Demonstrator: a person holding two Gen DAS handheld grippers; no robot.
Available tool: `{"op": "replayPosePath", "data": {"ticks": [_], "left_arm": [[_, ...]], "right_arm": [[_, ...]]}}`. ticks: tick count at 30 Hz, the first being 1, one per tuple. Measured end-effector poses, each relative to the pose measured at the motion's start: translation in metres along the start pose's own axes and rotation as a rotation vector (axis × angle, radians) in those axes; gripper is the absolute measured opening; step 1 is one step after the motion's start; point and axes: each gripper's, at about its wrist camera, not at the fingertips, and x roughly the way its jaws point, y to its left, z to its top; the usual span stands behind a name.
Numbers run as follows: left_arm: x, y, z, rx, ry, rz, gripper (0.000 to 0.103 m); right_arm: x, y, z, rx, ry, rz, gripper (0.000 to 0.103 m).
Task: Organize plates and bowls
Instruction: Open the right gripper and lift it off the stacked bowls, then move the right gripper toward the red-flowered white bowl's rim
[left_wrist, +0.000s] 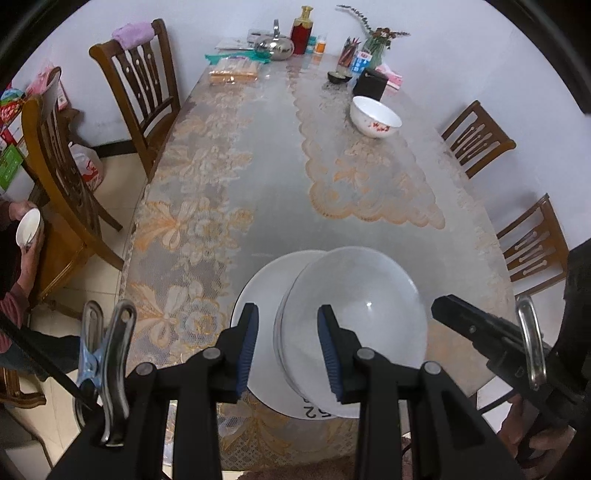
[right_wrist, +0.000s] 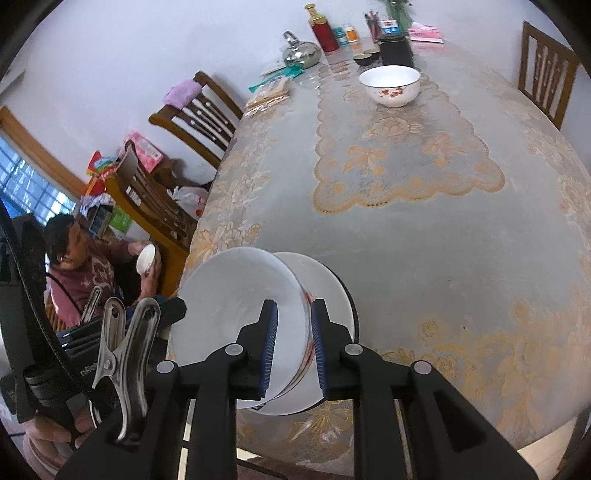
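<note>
Nearest my left camera, the left gripper (left_wrist: 290, 347) has its blue pads straddling the near rim of the white bowl (left_wrist: 354, 317); I see a gap on both sides, so its jaws stand apart and grip nothing. That bowl sits on a white plate (left_wrist: 258, 295) at the near edge of the table (left_wrist: 258, 192), tipped toward the plate's right side. From my right camera, the right gripper (right_wrist: 293, 345) has the bowl's (right_wrist: 236, 306) far wall, with its red pattern, between its pads; whether they press on it or stand just clear I cannot tell. Further up the lace cloth stands a second white bowl with red flowers (right_wrist: 390, 85), well apart from the stack. Off the left side a seated person (right_wrist: 85, 273) holds a small white bowl (right_wrist: 146, 259).
</note>
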Motion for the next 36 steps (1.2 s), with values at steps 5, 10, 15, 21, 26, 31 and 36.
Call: {"op": "replayPosePath", "data": {"ticks": [5, 10, 15, 21, 26, 31, 36], "left_arm": [[-0.003, -0.013, 0.013, 0.025, -0.006, -0.022, 0.034], [-0.002, -0.035, 0.027, 0.065, -0.005, -0.039, 0.034], [0.003, -0.059, 0.050, 0.087, -0.015, -0.029, 0.034], [0.014, -0.081, 0.085, 0.077, -0.023, -0.013, 0.034], [0.026, -0.099, 0.115, 0.071, -0.032, 0.008, 0.034], [0.044, -0.116, 0.142, 0.081, -0.028, 0.040, 0.034], [0.063, -0.129, 0.163, 0.082, -0.022, 0.062, 0.034]], "right_arm": [[-0.015, -0.010, 0.007, 0.004, -0.028, -0.025, 0.022], [-0.028, -0.029, 0.028, 0.024, -0.050, -0.041, 0.026], [-0.037, -0.051, 0.057, 0.026, -0.079, -0.062, 0.026], [-0.037, -0.073, 0.089, 0.019, -0.084, -0.073, 0.026], [-0.032, -0.089, 0.117, 0.002, -0.079, -0.073, 0.026], [-0.021, -0.109, 0.145, -0.002, -0.070, -0.065, 0.027], [-0.003, -0.128, 0.172, -0.002, -0.052, -0.061, 0.027]]}}
